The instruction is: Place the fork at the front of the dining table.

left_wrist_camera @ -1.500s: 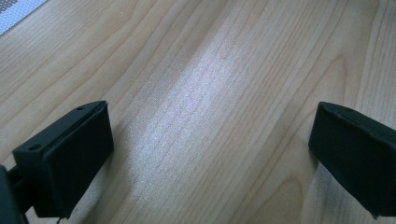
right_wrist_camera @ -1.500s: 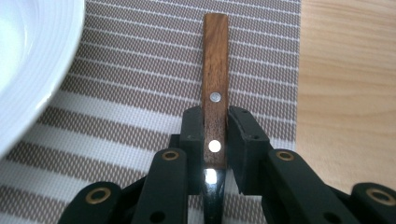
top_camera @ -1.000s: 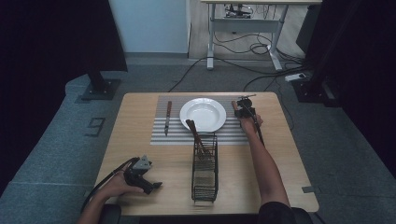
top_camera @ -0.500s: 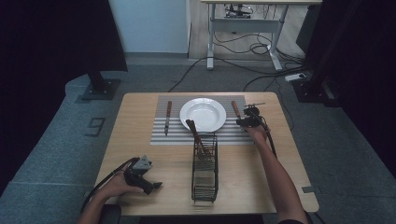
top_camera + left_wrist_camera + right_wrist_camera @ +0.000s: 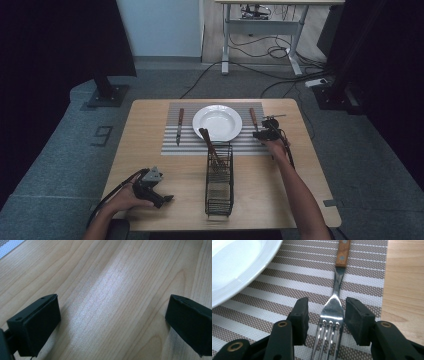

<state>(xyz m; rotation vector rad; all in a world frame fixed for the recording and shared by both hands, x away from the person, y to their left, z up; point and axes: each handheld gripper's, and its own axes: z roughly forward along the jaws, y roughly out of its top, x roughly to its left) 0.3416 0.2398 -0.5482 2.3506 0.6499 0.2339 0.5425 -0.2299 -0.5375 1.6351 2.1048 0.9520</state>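
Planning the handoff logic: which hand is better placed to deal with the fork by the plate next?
Right. The right gripper sits at the fork on the placemat, its jaws just opened and straddling the fork's head without pressing it. The left gripper rests open at the near left of the table, far from the fork.

A: What kind of place is this?
B: A laboratory recording room. A wooden table stands on grey carpet, flanked by black curtains.
A: What else shows it?
B: A stand base, loose cables under a desk, and a power strip on the floor.
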